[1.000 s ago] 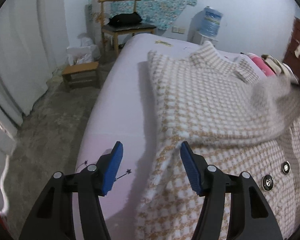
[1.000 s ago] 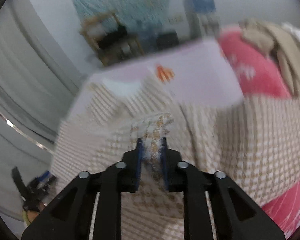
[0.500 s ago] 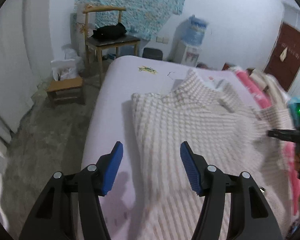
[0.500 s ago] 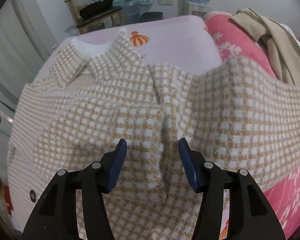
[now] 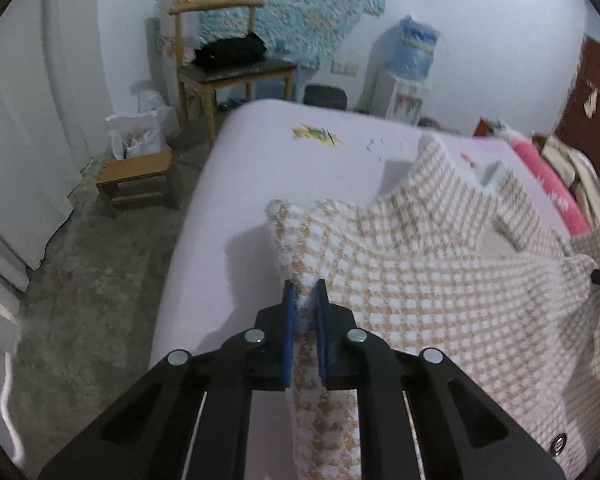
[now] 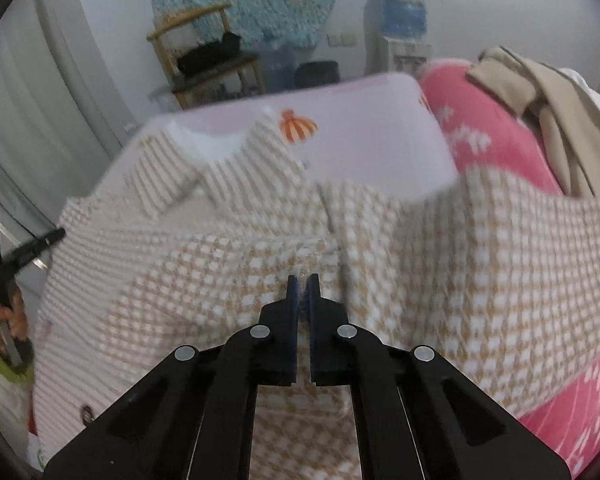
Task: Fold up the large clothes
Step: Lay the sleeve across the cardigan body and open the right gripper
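Observation:
A large beige-and-white checked coat (image 5: 440,280) lies spread on a pale lilac bed (image 5: 300,152), collar (image 6: 228,176) toward the far end. My left gripper (image 5: 305,286) is shut on the coat's left edge, which rises in a peak just past the blue pads. In the right wrist view the coat (image 6: 480,280) fills the middle. My right gripper (image 6: 303,280) is shut there, pinching a thin ridge of the cloth at its tips. At that view's left edge I see the left gripper (image 6: 4,264) and the hand holding it.
A pink patterned blanket (image 6: 480,120) with beige clothing (image 6: 540,92) on it lies along the bed's right side. Left of the bed are bare floor, a low wooden stool (image 5: 136,176) and a wooden chair (image 5: 228,60). A water dispenser (image 5: 412,64) stands by the far wall.
Both grippers were open half a second ago and have closed on the coat. The left one moved along the coat's left edge toward the collar, lifting it; the right one stayed near the middle.

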`<action>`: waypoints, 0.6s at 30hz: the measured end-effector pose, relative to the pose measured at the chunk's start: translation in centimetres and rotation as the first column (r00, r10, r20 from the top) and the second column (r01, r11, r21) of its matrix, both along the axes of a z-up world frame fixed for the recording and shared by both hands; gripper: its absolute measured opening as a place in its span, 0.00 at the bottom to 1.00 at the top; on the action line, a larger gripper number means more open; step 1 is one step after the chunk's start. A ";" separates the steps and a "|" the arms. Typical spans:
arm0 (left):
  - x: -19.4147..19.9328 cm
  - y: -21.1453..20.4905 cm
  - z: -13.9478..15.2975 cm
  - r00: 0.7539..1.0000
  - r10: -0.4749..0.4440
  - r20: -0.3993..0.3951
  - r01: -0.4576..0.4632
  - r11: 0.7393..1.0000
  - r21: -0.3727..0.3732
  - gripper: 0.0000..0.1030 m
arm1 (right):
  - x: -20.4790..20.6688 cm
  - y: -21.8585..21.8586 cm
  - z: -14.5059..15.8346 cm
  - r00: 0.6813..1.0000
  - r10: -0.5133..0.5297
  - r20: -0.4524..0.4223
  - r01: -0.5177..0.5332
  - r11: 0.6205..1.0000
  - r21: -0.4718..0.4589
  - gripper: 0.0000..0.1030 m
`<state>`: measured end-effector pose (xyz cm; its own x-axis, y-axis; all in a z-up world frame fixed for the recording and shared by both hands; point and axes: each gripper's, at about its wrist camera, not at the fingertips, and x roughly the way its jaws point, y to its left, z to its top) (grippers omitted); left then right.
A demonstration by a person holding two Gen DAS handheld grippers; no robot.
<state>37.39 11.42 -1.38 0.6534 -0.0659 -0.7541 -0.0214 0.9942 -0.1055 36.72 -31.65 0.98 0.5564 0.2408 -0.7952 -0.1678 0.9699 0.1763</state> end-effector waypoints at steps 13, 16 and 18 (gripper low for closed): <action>-1.8 1.2 1.3 0.999 0.038 0.014 -0.038 0.999 -0.005 0.25 | 0.7 -0.6 -1.5 0.998 -0.052 -0.031 0.050 0.995 -0.083 0.28; -3.7 -0.1 3.1 0.997 -0.031 0.068 0.032 0.999 -0.010 0.29 | -0.7 1.0 0.1 0.999 0.004 0.032 0.000 0.994 -0.109 0.37; -4.7 -1.9 3.4 0.991 -0.117 0.064 0.119 0.992 -0.027 0.36 | -1.4 3.3 0.5 0.995 0.091 0.039 -0.086 0.990 -0.110 0.45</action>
